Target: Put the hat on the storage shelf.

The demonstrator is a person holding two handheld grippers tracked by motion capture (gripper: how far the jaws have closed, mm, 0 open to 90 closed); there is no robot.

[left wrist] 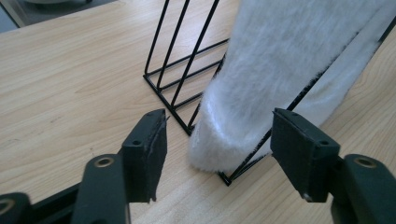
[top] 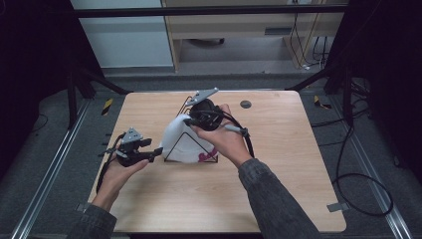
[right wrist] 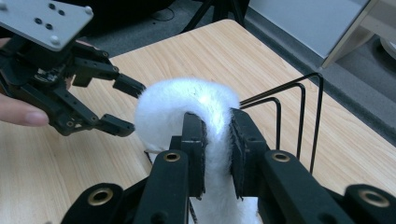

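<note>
A white fluffy sock (top: pixel 178 135) with a pink patch hangs over a black wire rack (top: pixel 169 158) at the middle of the wooden table. From above, my right gripper (top: pixel 189 121) is shut on the sock's upper fold. In the right gripper view, its jaws pinch the sock (right wrist: pixel 187 100) between them, with the gripper (right wrist: pixel 217 122) just in front of the rack's wires (right wrist: pixel 301 109). My left gripper (top: pixel 158 152) stands open just left of the rack. Its jaws straddle the sock's hanging end (left wrist: pixel 233 126) and the rack's corner (left wrist: pixel 180 100) without touching them. The left gripper (right wrist: pixel 132 106) also appears open beside the sock.
A small grey disc (top: pixel 245 104) lies near the table's far edge (top: pixel 278 91). Bare wood spreads in front of the rack and to its right. Black cables (top: pixel 366 189) loop on the floor at the right.
</note>
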